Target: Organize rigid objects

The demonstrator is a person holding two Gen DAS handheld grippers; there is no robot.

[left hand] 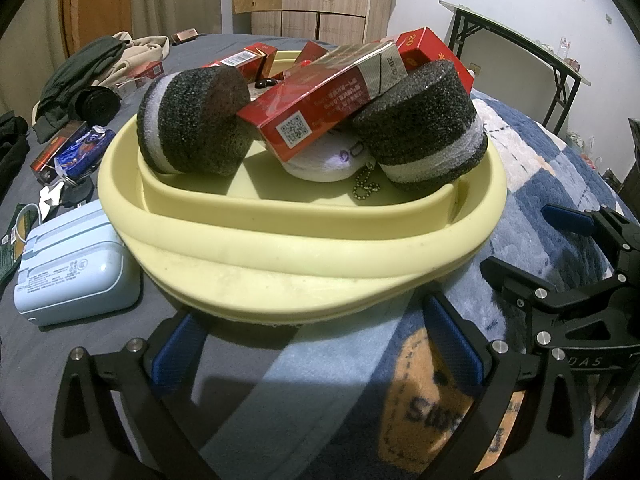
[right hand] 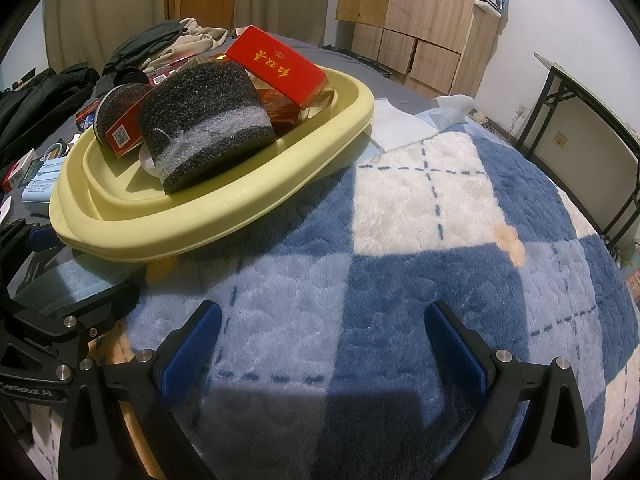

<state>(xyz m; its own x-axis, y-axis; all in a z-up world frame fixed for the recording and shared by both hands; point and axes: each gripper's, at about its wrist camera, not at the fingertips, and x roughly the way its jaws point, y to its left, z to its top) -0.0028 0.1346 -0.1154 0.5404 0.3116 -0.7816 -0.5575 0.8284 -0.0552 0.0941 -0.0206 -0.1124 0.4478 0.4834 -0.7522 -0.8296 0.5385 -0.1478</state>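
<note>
Bedroom: wardrobe and a folding table at the back, you're working on a bed (right hand: pixel 420 184) with a checked blue blanket over a grey sheet.
Basin: yellow basin (left hand: pixel 280 240) sits where blanket meets sheet, near edge right in front of your left gripper (left hand: pixel 316 344).
Inside it: two black foam pucks (left hand: pixel 192 120) tipped on their sides, red boxes (left hand: pixel 320 96) leaning across them, a white thing with a bead chain underneath. Looks dumped in rather than stacked, so the boxes are just propped on the foam.
Left gripper: jaws spread wide, nothing between them, parked low at the basin's front wall.
Right gripper: your right gripper (right hand: pixel 320 344) is spread too and empty, over bare blanket, basin off to its left.
Still loose: pale blue case (left hand: pixel 72 264) just beside the basin's left edge, plus a red box and a blue wrapper further out on the sheet, by the clothes pile.
My guess: most of it's in already, the blue case is the closest leftover for your left side.
Watch out: that top box looks ready to slide if you bump the basin.
</note>
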